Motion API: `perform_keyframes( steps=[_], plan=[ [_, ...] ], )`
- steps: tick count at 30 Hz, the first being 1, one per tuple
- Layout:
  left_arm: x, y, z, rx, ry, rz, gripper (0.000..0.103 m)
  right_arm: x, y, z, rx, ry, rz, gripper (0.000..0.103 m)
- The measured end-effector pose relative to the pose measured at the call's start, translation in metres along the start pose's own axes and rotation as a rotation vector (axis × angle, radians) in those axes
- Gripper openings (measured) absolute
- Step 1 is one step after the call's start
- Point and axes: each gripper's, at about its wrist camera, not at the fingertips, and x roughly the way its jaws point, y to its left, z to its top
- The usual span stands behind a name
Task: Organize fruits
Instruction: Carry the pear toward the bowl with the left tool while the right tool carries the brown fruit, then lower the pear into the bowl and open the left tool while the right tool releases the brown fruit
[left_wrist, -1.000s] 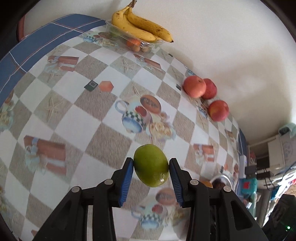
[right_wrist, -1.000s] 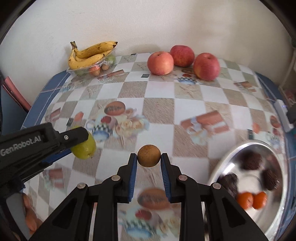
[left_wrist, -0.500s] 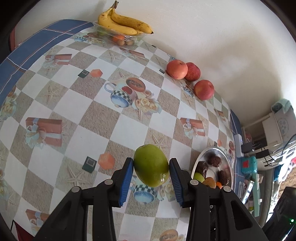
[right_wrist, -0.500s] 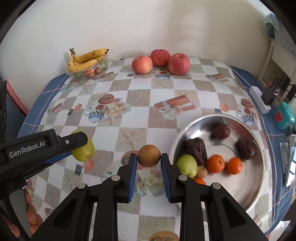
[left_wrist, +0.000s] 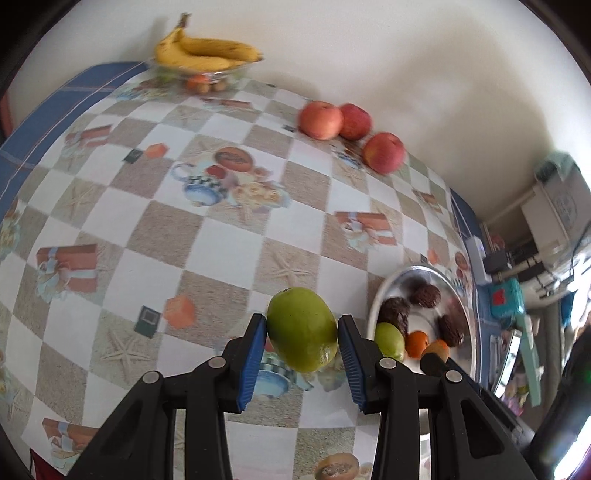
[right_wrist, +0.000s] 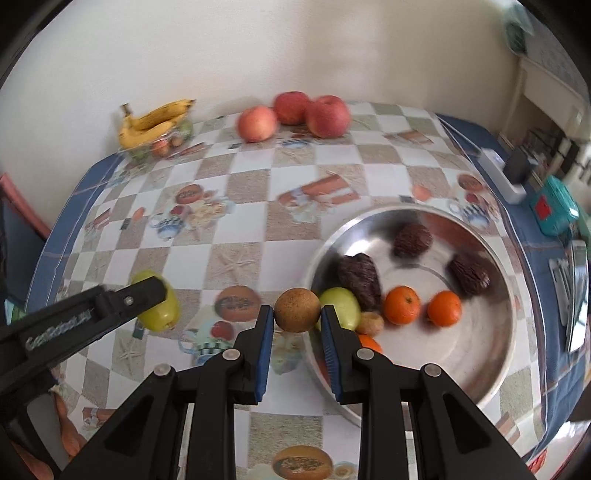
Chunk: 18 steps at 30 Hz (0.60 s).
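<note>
My left gripper (left_wrist: 302, 334) is shut on a green fruit (left_wrist: 302, 328) and holds it above the table, left of the metal bowl (left_wrist: 469, 306). From the right wrist view it shows as a black arm with the green fruit (right_wrist: 160, 308) at the left. My right gripper (right_wrist: 297, 314) is shut on a round brown fruit (right_wrist: 296, 309), held over the left rim of the bowl (right_wrist: 491, 369). In the bowl lie a green fruit (right_wrist: 343, 306), oranges (right_wrist: 401, 304) and dark brown fruits (right_wrist: 360, 275).
Three red apples (right_wrist: 291, 114) sit at the table's back by the wall. A banana bunch (right_wrist: 151, 123) rests on a clear tray at the back left. A power strip (right_wrist: 502, 173) and a teal box (right_wrist: 554, 206) lie at the right edge.
Both grippers have moved right toward the bowl with their fruits held. The bowl now sits closer and larger in both views.
</note>
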Motion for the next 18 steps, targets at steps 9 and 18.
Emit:
perform_keyframes(
  steps=[9, 18],
  plan=[
    [0.011, -0.053, -0.023, 0.158, 0.030, -0.093, 0.042, 0.000, -0.069, -0.004, 0.172, 0.022, -0.078, 0.027],
    [0.022, -0.090, -0.042, 0.256, 0.059, -0.166, 0.042, -0.009, -0.106, -0.007, 0.249, 0.007, -0.085, 0.027]
  ],
)
